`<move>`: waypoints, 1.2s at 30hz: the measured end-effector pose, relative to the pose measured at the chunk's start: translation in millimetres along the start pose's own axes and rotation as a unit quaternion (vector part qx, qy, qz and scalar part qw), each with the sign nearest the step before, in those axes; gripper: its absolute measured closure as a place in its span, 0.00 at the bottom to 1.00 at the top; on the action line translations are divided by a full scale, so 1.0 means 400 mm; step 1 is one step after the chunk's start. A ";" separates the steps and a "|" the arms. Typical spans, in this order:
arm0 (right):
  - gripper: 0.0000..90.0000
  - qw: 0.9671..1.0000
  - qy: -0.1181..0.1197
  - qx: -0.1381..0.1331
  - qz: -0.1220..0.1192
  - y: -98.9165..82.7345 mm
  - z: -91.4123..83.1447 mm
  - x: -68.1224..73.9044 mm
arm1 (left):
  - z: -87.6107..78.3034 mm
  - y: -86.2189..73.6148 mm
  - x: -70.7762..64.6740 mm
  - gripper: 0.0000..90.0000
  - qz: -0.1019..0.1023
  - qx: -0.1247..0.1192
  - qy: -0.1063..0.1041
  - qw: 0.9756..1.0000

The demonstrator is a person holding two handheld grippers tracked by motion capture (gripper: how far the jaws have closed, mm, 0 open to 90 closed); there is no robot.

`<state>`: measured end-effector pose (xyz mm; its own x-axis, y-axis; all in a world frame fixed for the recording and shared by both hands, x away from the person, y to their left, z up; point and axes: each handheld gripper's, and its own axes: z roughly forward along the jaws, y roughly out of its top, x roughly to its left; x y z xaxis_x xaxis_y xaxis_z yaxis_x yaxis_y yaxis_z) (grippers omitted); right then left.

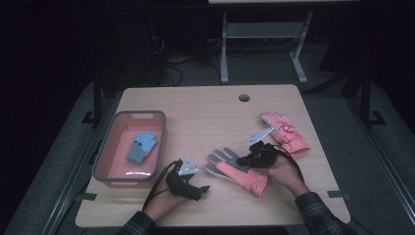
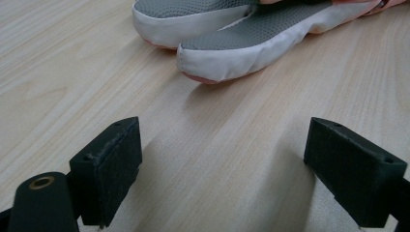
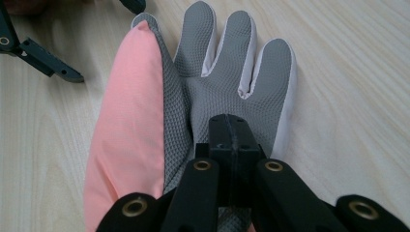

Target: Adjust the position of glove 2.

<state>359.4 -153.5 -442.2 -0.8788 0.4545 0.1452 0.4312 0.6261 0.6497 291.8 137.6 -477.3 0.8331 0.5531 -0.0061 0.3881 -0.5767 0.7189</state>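
A pink glove (image 1: 240, 175) with a grey palm lies palm up at the table's front centre. In the right gripper view its grey fingers (image 3: 227, 58) spread away from me. My right gripper (image 1: 243, 160) (image 3: 233, 133) is shut, its tips down against the grey palm; whether fabric is pinched between the pads I cannot tell. My left gripper (image 1: 199, 190) (image 2: 232, 169) rests low on the table just left of the glove, open wide with nothing between its jaws. The glove's white-edged fingertips (image 2: 217, 63) lie a short way ahead of it.
A second pink glove (image 1: 284, 132) lies at the right of the table. A grey bin with a pink inside (image 1: 115, 127) stands at the left and holds a blue glove (image 1: 142, 146). A cable hole (image 1: 244, 97) sits near the far edge. Bare wood lies between bin and gloves.
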 end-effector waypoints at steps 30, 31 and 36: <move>0.39 0.974 -0.164 -0.053 0.145 -0.059 -0.205 -0.232 | 0.000 0.000 0.000 0.14 0.000 0.000 0.001 1.000; 0.37 0.973 -0.169 -0.048 0.149 -0.063 -0.206 -0.241 | 0.000 0.000 0.000 0.14 0.000 0.000 0.001 1.000; 0.27 0.965 -0.194 -0.037 0.172 -0.081 -0.205 -0.282 | 0.000 0.000 0.000 0.14 0.000 0.000 0.001 1.000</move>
<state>427.9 -277.1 -418.2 -0.5373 0.8396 0.0800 0.6547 0.3554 0.6671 291.9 137.5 -477.4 0.8327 0.5537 -0.0049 0.3877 -0.5767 0.7191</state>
